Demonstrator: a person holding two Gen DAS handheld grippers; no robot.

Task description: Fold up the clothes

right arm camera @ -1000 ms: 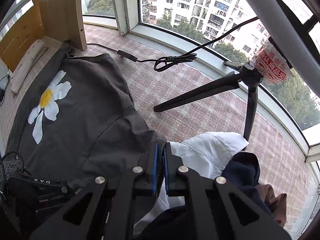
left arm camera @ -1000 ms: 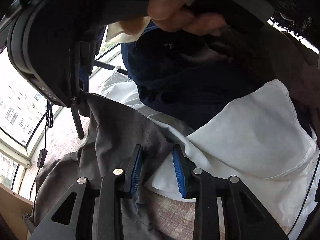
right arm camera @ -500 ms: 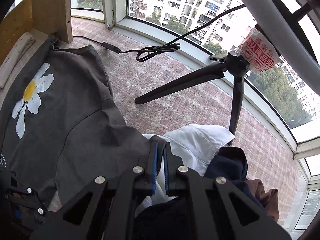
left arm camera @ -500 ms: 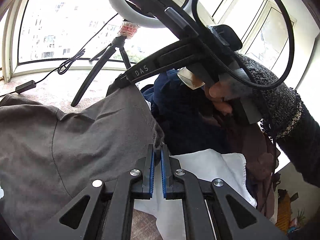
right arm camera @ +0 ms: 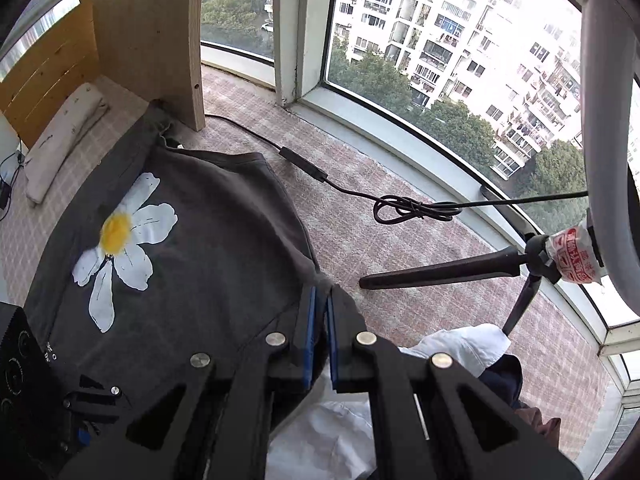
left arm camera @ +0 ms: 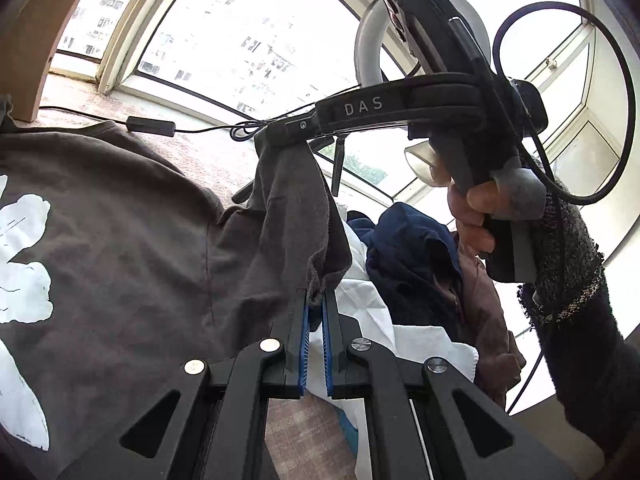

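A dark grey T-shirt (right arm camera: pixel 208 240) with a white and yellow daisy print (right arm camera: pixel 120 236) lies spread on the pinkish checked floor mat. My right gripper (right arm camera: pixel 320 300) is shut on the shirt's right-hand edge, with the cloth pinched between its blue pads. In the left wrist view the same shirt (left arm camera: pixel 140 260) fills the left side. My left gripper (left arm camera: pixel 315 300) is shut on a fold of its edge. Above it, the right gripper (left arm camera: pixel 272 136), held by a hand in a dark knit sleeve, lifts another part of that edge, so the cloth hangs between the two.
A white garment (left arm camera: pixel 368 304), a navy one (left arm camera: pixel 412 248) and a brown one lie heaped to the right. A black tripod (right arm camera: pixel 460 268) with a ring light and a coiled cable (right arm camera: pixel 412 210) sit by the curved window. A wooden post (right arm camera: pixel 160 40) and a folded cream cloth (right arm camera: pixel 60 140) stand at the back left.
The left gripper has shut on the grey shirt's edge and rolled upright. Both grippers have moved across, pulling the shirt's edge off the white garment and lifting it.
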